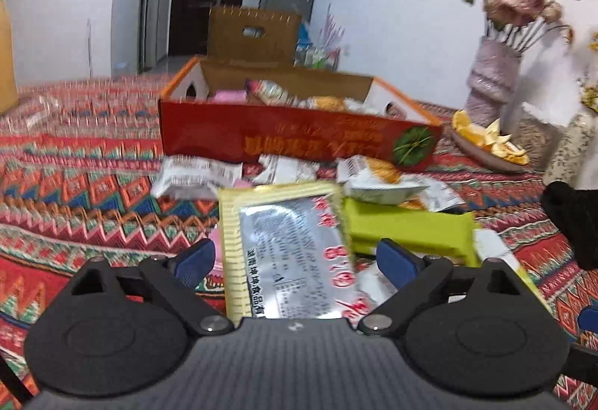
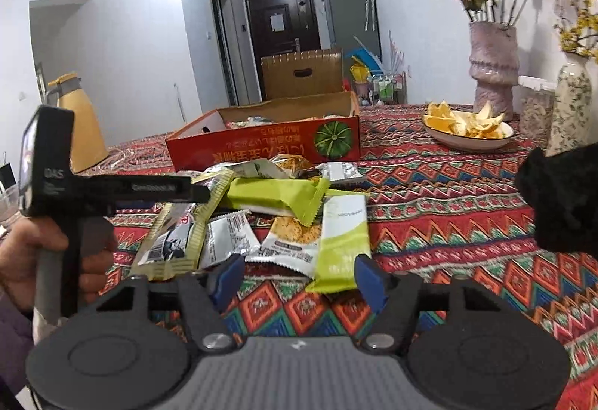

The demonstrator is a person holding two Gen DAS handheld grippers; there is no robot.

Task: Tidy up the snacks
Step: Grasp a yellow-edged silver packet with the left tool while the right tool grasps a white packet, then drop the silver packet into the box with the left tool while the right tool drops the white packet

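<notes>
The red cardboard box (image 1: 299,133) stood open on the patterned tablecloth (image 1: 93,193), holding several snack packets (image 1: 276,94); more loose snacks (image 2: 261,219) lay just before it. The left gripper (image 1: 295,255) had jaws wide around a silver-and-gold packet (image 1: 287,253), pads apart from it; the right gripper (image 2: 297,273) stood part-open around a green-and-white packet (image 2: 342,242), contact unclear; a shallow dish (image 2: 467,142) held orange peel (image 2: 463,122)

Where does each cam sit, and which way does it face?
Left wrist: on the left gripper, facing the red box; its open fingers straddle a silver-and-gold packet.
Right wrist: on the right gripper, same heading; fingers flank a green-white packet; the left hand shows.
Shared: box, snack pile, orange plate.
</notes>
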